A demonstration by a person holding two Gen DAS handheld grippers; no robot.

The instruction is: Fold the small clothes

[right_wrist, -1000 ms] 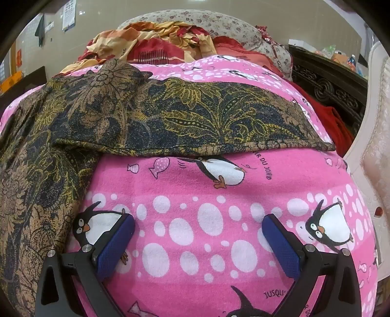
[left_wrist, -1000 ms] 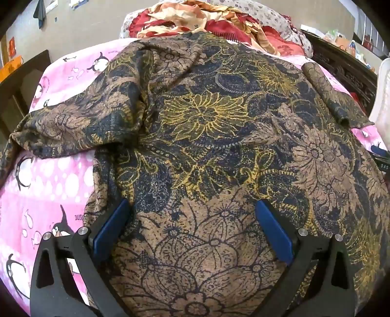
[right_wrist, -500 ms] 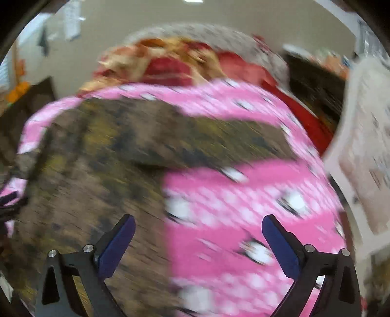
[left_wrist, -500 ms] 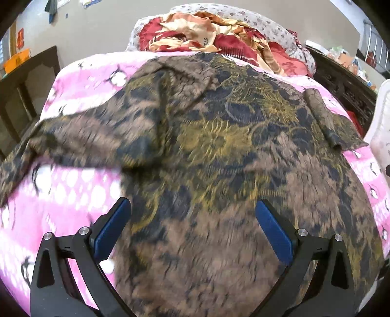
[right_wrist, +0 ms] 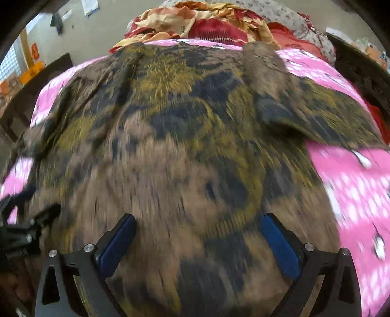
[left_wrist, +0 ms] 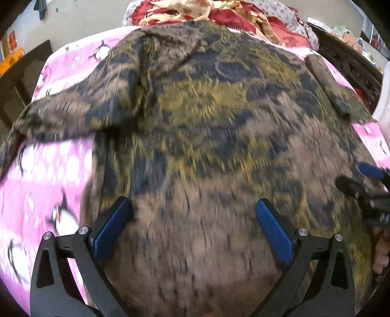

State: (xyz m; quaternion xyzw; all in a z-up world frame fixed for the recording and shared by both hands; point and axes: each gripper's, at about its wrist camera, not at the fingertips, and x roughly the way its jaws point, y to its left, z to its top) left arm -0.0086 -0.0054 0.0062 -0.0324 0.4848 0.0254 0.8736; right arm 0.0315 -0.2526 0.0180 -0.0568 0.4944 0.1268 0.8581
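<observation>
Bed [left_wrist: 61, 73] under a pink penguin-print sheet [right_wrist: 360, 185]. At its head, a heap of red and orange bedding [right_wrist: 214, 22] against a floral pillow [right_wrist: 287, 14]. Beige wall [right_wrist: 102, 31] behind, with papers [right_wrist: 90, 4] and a dark item [right_wrist: 56, 23] hung on it. Dark wooden furniture [left_wrist: 22, 73] on the left; carved dark wood frame [left_wrist: 351, 65] on the right. Glass-block window [right_wrist: 9, 65] far left, orange box [right_wrist: 30, 73] beside it.

We are looking across a garment [left_wrist: 207, 136] lying spread on a blanket [left_wrist: 48, 156] that is covering the bed, its sleeves reaching out left [left_wrist: 56, 117] and right [right_wrist: 316, 114]. A heap of bedding [right_wrist: 207, 22] is sitting behind it. Both grippers, left [left_wrist: 193, 225] and right [right_wrist: 198, 240], are hanging over the near hem, side by side.
</observation>
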